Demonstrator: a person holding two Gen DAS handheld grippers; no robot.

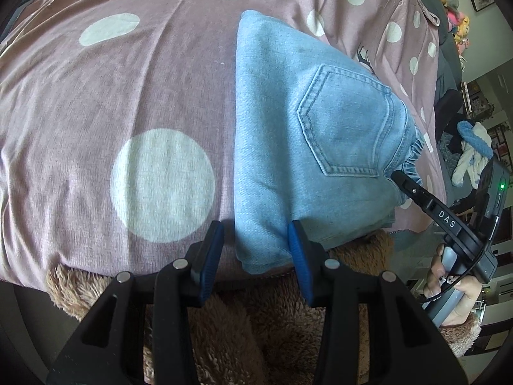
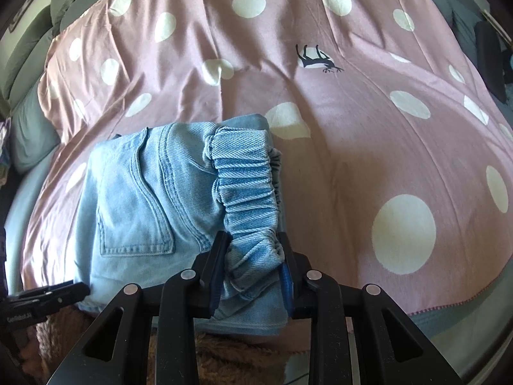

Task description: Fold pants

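Light-blue denim pants point(image 1: 288, 134) lie folded into a compact stack on a pink bedspread point(image 1: 96, 96) with white dots, back pocket up. My left gripper point(image 1: 255, 243) is open and straddles the stack's near corner; the cloth touches the right pad, and a gap shows at the left pad. In the right wrist view the pants point(image 2: 134, 192) fill the lower middle. My right gripper point(image 2: 253, 243) is shut on the gathered elastic waistband point(image 2: 247, 186), which bunches between its pads. That right gripper point(image 1: 400, 178) also shows at the waistband in the left wrist view, held by a hand point(image 1: 449, 288).
A brown fuzzy blanket point(image 1: 224, 320) hangs below the bed's near edge. Plush toys point(image 1: 458, 22) and a heap of clothes point(image 1: 471, 147) sit beyond the bed on the right. Grey pillows point(image 2: 32, 128) lie at the far left. The left gripper's body point(image 2: 48, 298) reaches in low left.
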